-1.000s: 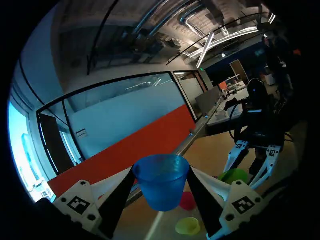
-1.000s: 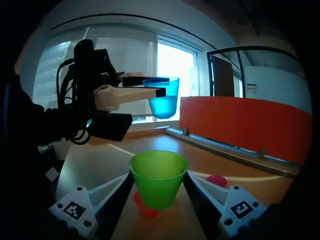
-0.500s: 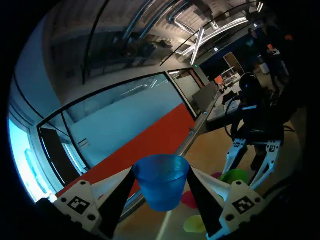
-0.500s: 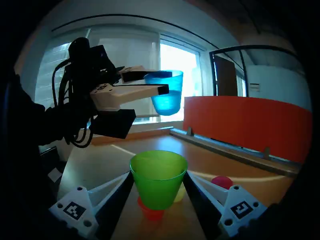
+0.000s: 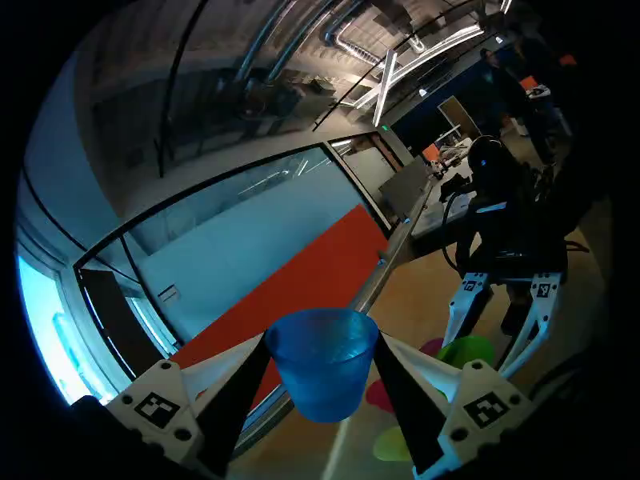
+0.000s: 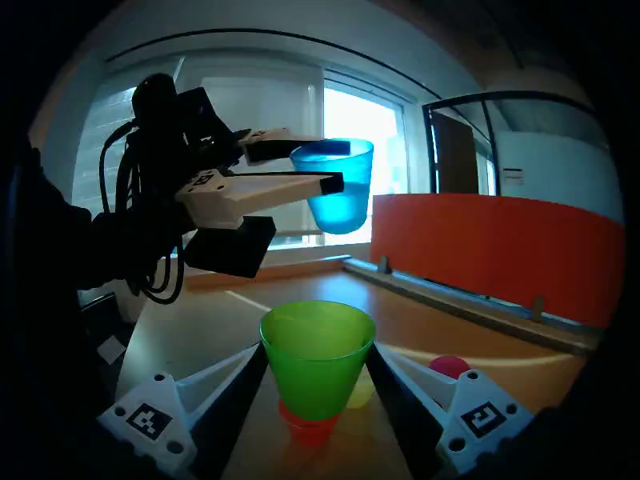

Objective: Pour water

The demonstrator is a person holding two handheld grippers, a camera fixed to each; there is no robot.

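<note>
Plastic, translucent and thin by the look of it: the blue cup (image 5: pixel 322 364) sits at lower centre of the left gripper view. The left gripper (image 5: pixel 320 346) is closed narrow on it, one finger against each side wall just below the rim. In the right gripper view this cup hangs upright at upper centre, above and beyond the green cup (image 6: pixel 318 364). The right gripper (image 6: pixel 318 354) clamps the green cup the same way, both fingers on its tapered wall, at lower centre of that view, over the worktop (image 6: pixel 200 320). A red cup (image 6: pixel 308 424) shows on the worktop directly below the green cup in the frame.

Handling assessment:
- Both cups appear light, smooth and thin-walled.
- The taper widens upward, so a grip below the rim should resist downward slip. Excess squeeze would likely flex the wall.
- The lower part of the blue cup reads darker, which suggests water; the level cannot be confirmed.
- Any water would shift its weight as the cup tilts.

Recommended hold: upper wall, opposite sides. Position the blue rim over the green mouth before tilting, then tilt slowly.
</note>
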